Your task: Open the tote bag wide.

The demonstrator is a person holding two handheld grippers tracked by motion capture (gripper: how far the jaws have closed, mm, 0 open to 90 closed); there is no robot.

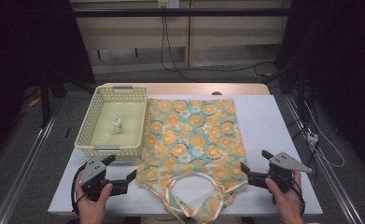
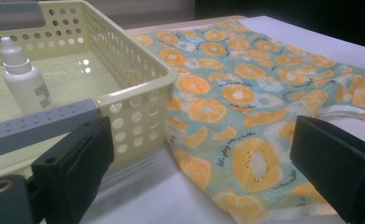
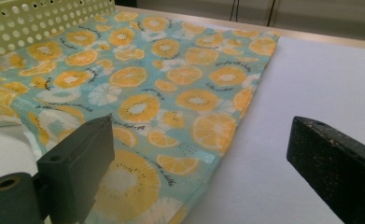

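A teal cloth bag [image 1: 192,140] printed with orange slices lies flat on the white table, its ribbon handles [image 1: 194,186] toward the near edge. To its left stands a pale yellow perforated basket [image 1: 87,132] with a small white dropper bottle [image 1: 117,124] upright inside. My left gripper [image 1: 122,168] rests at the bag's near left corner, jaws open and empty; its view has the basket corner [image 2: 138,102] and bottle [image 2: 24,79] just ahead. At the bag's near right corner my right gripper [image 1: 255,163] stands open and empty, the bag's right edge [image 3: 227,135] between its jaws' line of sight.
The white table top [image 1: 273,130] has bare room right of the bag. A wooden strip [image 1: 185,88] runs along the far edge. Cables [image 1: 311,135] hang beyond the right side. Metal rails [image 1: 26,158] flank the table on the floor.
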